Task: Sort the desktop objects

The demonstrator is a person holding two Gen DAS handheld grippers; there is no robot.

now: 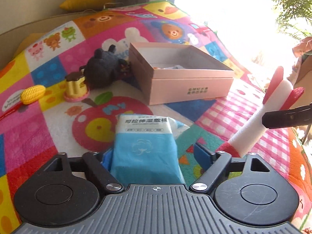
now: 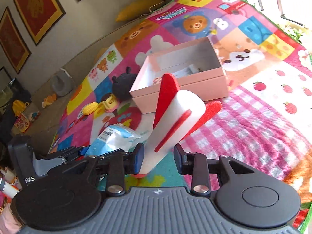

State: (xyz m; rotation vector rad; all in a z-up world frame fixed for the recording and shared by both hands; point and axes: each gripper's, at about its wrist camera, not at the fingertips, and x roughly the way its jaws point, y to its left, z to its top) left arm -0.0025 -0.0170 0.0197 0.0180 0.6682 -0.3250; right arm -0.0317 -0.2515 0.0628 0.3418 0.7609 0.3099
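Gripping a white foam rocket (image 2: pixel 175 120) with red fins, the right gripper (image 2: pixel 159 159) has its jaws narrow around the body, nose toward the camera. The left gripper (image 1: pixel 152 156) stands wide around a blue-and-white packet (image 1: pixel 145 146) (whether its pads press it cannot be told). Beyond lies an open pink box (image 1: pixel 187 83) on the cartoon play mat (image 1: pixel 58 128), with a dark plush toy (image 1: pixel 103 70), yellow cup toy (image 1: pixel 76 88) and toy corn (image 1: pixel 32 94) beside it.

Cartoon play mat (image 1: pixel 58 62) bears pink box (image 1: pixel 181 81), plush, toys.
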